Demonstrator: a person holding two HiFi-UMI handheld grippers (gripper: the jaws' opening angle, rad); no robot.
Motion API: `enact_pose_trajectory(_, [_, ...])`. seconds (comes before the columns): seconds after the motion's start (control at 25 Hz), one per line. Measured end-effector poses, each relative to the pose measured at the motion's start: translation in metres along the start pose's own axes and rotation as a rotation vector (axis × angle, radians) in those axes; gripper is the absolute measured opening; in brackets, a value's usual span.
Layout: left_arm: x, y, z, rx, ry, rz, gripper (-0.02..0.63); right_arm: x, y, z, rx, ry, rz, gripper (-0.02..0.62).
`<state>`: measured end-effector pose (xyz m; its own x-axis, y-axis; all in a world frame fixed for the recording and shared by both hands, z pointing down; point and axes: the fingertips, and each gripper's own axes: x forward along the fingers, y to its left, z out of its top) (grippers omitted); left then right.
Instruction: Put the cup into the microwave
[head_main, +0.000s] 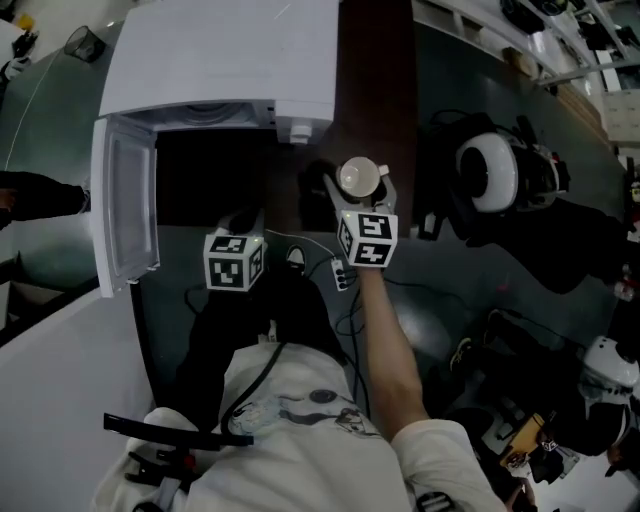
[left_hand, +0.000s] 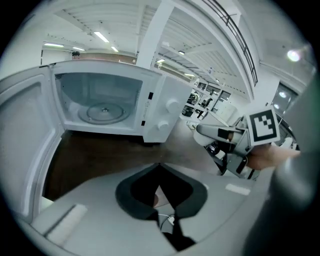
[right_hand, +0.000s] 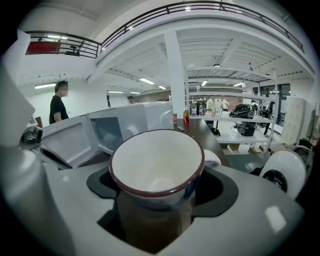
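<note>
The brown desk (head_main: 375, 60) lies under the microwave (head_main: 220, 60). The white microwave is the biggest thing on it. Its door (head_main: 125, 205) swings wide open on the left side of the microwave, so the inside is easy to get to.

The right gripper (head_main: 362, 196) is out in front of the microwave, near its right end where the knobs are. Its jaws are partly open and squeeze the cup (right_hand: 156, 165) between them. The cup is white with a dark red rim, its mouth faces up, and it looks empty. It is not inside the microwave yet.

The left gripper (left_hand: 160, 172) is in front of the microwave's open mouth. Its jaws are pressed together and hold nothing.

The round glass plate (left_hand: 102, 111) sits on the floor inside the microwave, and nothing is on it.

I think the step now is carrying the cup to the microwave. The door part looks done. Next, the cup needs to go left and forward through the open front, low enough to miss the top edge. It should stay level and then go down on the glass plate. After that the right jaws can let go.
</note>
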<state>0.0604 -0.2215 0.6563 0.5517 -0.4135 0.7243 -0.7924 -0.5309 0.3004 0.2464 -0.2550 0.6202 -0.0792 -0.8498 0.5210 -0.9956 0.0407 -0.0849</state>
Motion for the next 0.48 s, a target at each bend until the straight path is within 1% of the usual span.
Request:
enact_pose_trajectory(0.16, [-0.017,0.008,0.02,-0.005,-0.061,0.016,0.0,-0.019,0.028,0.015,0.012,-0.017,0.028,0.411])
enact_pose_trajectory(0.32, [-0.037,0.02,0.038,-0.025,-0.13,0.041,0.0,-0.028,0.06,0.026,0.023,-0.028,0.077,0.411])
enact_pose_trajectory(0.48, [-0.055,0.033,0.058,-0.039,-0.198,0.069,0.0,-0.032,0.084,0.042,0.009,-0.032,0.119,0.411])
